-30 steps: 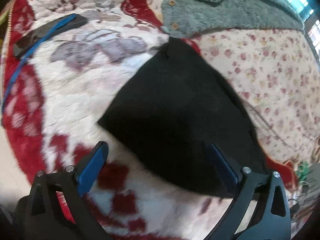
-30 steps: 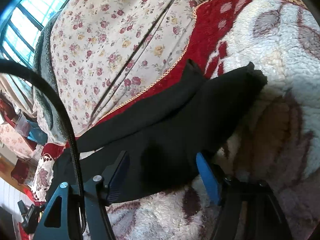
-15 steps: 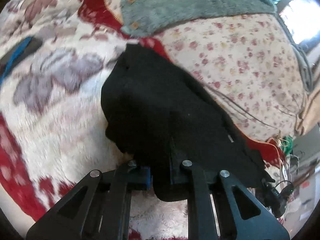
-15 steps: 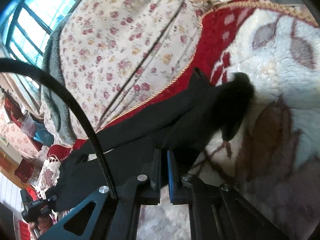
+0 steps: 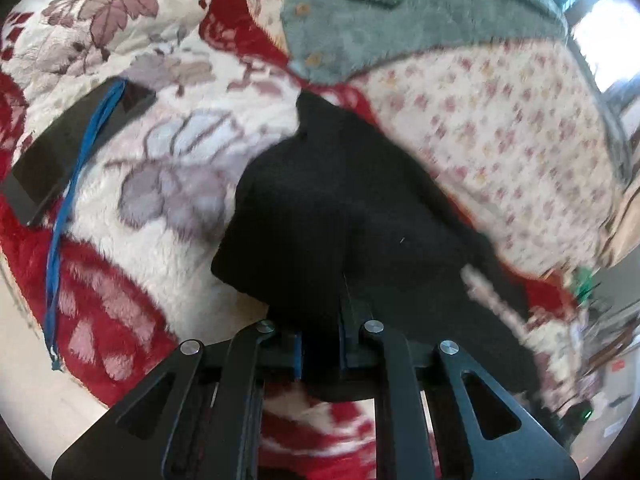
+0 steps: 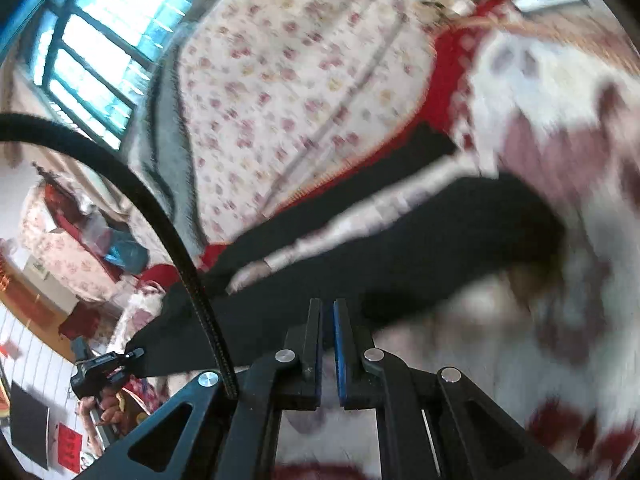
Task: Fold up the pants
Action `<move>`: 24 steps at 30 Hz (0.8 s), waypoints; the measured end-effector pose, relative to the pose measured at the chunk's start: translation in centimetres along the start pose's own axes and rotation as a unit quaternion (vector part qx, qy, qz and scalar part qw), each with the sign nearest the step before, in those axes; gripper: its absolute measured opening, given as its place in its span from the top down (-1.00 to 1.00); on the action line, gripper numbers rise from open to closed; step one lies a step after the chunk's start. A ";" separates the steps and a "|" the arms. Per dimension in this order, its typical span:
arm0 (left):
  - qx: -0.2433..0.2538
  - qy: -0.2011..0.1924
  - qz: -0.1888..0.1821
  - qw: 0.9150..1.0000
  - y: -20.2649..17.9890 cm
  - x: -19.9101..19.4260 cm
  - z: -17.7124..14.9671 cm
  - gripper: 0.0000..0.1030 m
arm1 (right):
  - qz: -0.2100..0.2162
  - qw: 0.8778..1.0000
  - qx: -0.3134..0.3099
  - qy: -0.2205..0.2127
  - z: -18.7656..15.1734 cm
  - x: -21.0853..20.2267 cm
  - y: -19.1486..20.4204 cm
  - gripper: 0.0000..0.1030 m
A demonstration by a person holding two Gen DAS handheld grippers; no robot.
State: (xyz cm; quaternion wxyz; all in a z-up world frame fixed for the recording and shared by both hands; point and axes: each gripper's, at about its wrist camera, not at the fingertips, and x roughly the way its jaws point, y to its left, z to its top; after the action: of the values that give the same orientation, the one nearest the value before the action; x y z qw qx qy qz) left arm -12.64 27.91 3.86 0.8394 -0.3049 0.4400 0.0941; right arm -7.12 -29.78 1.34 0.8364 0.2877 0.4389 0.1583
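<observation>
The black pants [image 5: 340,208] lie on a red and white fleece blanket [image 5: 160,168], partly lifted off it. My left gripper [image 5: 346,308] is shut on one end of them, and the dark cloth bunches over its tips. In the right wrist view the pants [image 6: 440,240] stretch away to the right, with a strip of blanket showing between two dark folds. My right gripper [image 6: 328,308] pinches their near edge; its jaws are opening a little, with the cloth still between the tips. Far off at lower left, the left gripper [image 6: 134,354] holds the pants' other end.
A grey-green fleece jacket [image 5: 400,20] lies at the back on a floral sheet [image 5: 500,120]. A flat black object with a blue strap [image 5: 60,152] rests on the blanket to the left. A black cable [image 6: 160,208] arcs across the right wrist view, in front of a window [image 6: 100,40].
Both grippers stood open over the pants a second ago. Each has closed on the cloth and pulled it up and sideways, so the pants now hang stretched between them.
</observation>
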 end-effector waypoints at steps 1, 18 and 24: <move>0.001 0.000 0.011 1.000 0.1 0.3 -0.3 0.79 | -0.014 1.000 0.015 0.007 0.0 0.4 -1.0 0.81; 0.069 -0.086 0.105 0.988 -1.8 -6.1 -2.0 0.35 | -0.026 1.000 0.016 0.001 1.3 -1.1 -0.4 0.31; 0.052 -0.069 0.007 0.996 -4.2 -6.0 0.2 -0.23 | -0.004 0.998 -0.062 -0.003 3.4 0.8 3.3 0.09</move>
State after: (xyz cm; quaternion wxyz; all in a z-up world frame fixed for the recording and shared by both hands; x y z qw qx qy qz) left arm -14.28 25.33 10.54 0.8815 -0.2509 0.3878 0.0980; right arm -3.92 -27.89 4.40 0.8545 0.2341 0.4272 0.1805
